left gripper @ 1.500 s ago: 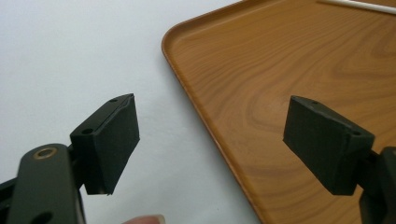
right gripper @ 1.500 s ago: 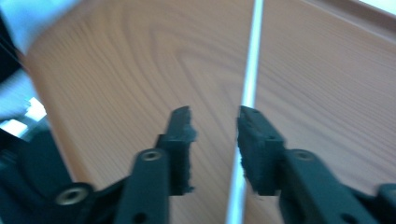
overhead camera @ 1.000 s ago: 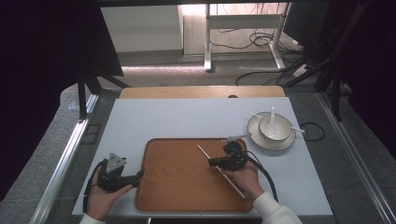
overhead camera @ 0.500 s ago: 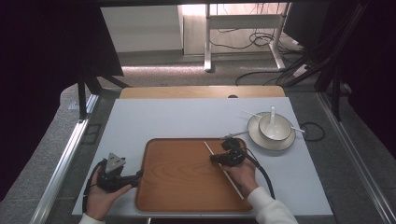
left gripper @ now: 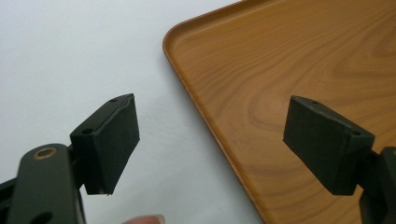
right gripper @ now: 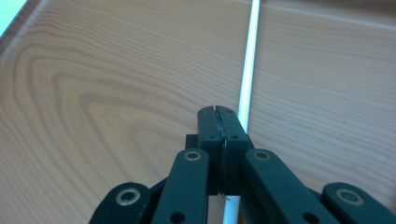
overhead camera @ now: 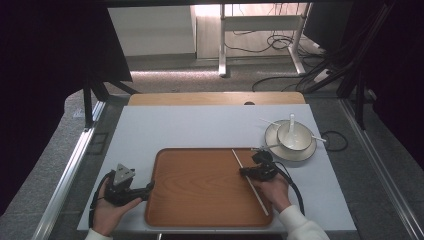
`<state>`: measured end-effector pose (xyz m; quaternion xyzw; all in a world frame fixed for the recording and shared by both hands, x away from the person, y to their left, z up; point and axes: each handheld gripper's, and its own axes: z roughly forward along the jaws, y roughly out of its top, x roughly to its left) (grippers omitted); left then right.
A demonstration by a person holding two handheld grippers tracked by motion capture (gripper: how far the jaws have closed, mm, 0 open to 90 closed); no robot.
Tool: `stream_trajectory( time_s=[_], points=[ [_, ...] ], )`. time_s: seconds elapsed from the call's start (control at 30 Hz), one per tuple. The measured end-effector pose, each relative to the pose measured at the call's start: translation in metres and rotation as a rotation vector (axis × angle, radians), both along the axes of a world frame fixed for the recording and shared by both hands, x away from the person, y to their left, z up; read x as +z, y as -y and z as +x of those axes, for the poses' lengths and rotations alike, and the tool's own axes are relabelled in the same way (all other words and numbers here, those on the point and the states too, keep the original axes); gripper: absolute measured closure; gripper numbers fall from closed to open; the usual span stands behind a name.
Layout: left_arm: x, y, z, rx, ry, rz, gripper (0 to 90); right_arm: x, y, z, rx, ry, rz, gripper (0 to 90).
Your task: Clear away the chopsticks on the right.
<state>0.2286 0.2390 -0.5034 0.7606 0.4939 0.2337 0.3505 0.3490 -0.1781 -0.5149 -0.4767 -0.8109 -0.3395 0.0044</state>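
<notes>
Right gripper [overhead camera: 252,170] pinches a white chopstick [overhead camera: 248,178], jaws pressed together on it near its middle. Against the earlier high-view frames, hand and stick have slid toward 3 o'clock: the stick was nearer tray centre, now it lies along the tray's right side, running from about 11 to 5 o'clock, near end close to the front right corner. From the right gripper view the chopstick [right gripper: 247,70] runs straight ahead over the wood grain; whether it touches the tray floor I cannot tell. Judgement: the stick is being positioned on the tray [overhead camera: 200,190], placement nearly done, release likely next.

Left gripper [overhead camera: 148,188] has not shifted, jaws spread wide, straddling the tray's left rim [left gripper: 187,93], one jaw over the white surface [left gripper: 70,56], one over the wood. Nothing pinched. It could be there to steady the tray.

Edges: right rim of the tray is just beside the stick, little room further toward 3 o'clock. Plate with bowl and spoon [overhead camera: 292,137] sits just off the tray at 1 o'clock, near the right hand, so watch lifting that way. Open room: tray centre and the surface toward 12 o'clock are bare.
</notes>
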Motion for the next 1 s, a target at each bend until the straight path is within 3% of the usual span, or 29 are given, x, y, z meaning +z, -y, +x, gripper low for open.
stream_trajectory(
  time_s=[0.37, 0.67, 1.0],
  points=[
    [0.0, 0.0, 0.001, -0.001, -0.001, -0.002, 17.9, 0.001, 0.026, -0.004, -0.083, 0.003, 0.002, 90.0],
    [0.0, 0.0, 0.001, -0.001, -0.001, 0.0, 18.0, 0.0, 0.04, -0.007, -0.115, 0.002, 0.008, 90.0],
    [0.0, 0.0, 0.001, 0.0, 0.0, 0.001, 17.9, 0.004, 0.04, -0.009, -0.095, 0.035, 0.004, 90.0]
  ],
)
